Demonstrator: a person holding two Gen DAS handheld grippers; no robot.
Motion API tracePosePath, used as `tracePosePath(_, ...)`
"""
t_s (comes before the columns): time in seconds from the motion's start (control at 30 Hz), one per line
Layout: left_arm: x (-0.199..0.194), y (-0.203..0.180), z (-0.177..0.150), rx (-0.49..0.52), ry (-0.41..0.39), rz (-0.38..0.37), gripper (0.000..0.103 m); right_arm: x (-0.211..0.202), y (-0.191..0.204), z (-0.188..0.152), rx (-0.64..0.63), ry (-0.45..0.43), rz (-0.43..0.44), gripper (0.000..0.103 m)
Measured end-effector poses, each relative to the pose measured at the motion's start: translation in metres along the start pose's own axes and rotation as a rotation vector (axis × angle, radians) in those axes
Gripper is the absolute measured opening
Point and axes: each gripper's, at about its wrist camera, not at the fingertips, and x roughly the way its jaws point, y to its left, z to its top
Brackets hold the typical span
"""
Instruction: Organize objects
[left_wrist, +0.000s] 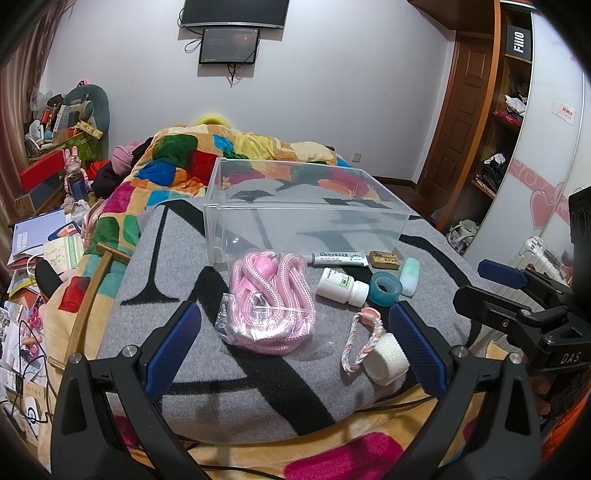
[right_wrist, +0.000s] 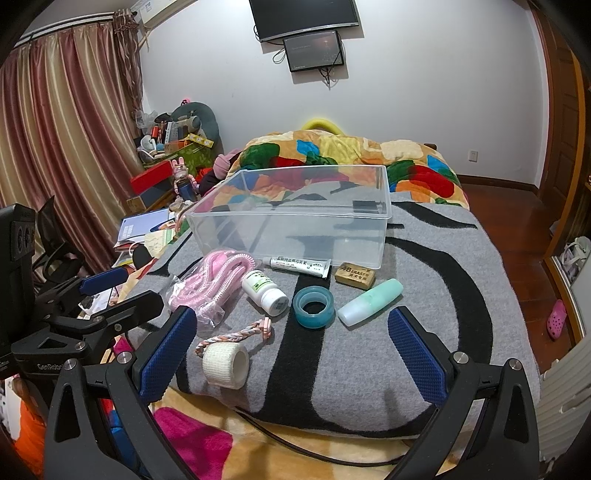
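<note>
Both hand-held grippers hang low over a bed with a gray blanket (right_wrist: 424, 295). The left hand-held gripper (left_wrist: 293, 345) is wide open and holds nothing. The right hand-held gripper (right_wrist: 291, 350) is wide open too, with nothing in it.

A clear box (left_wrist: 258, 173) sits on the blanket, at 12 o'clock from both. It has nothing in it.

The things to sort lie on the blanket just in front of the box. In the left view, a pink rope (left_wrist: 271, 302) in a clear bag sits between the open fingers, a bit toward 11 o'clock. A white bottle (left_wrist: 341, 286) lies on its side at 1 o'clock. Next to it is a blue tape ring (left_wrist: 384, 290), then a green tube (left_wrist: 410, 277). A white cream tube (left_wrist: 340, 258) and a brown eraser (left_wrist: 384, 259) lie by the box wall. A white bandage roll (left_wrist: 386, 354) sits close by the right finger, touching a braided cord (left_wrist: 356, 338).

In the right view, the bandage roll (right_wrist: 225, 363) is at 10 o'clock, near the left finger. The tape ring (right_wrist: 313, 306) is at 12 o'clock.
</note>
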Motion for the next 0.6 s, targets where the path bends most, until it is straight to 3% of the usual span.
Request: tracePosePath(0.6, 0.0022, 0.0014, -0.0019, -0.005, 0.008, -0.003, 0.103, -0.0023, 0.0060, -0.0022, -0.002, -0.008, 0.014, 0.103)
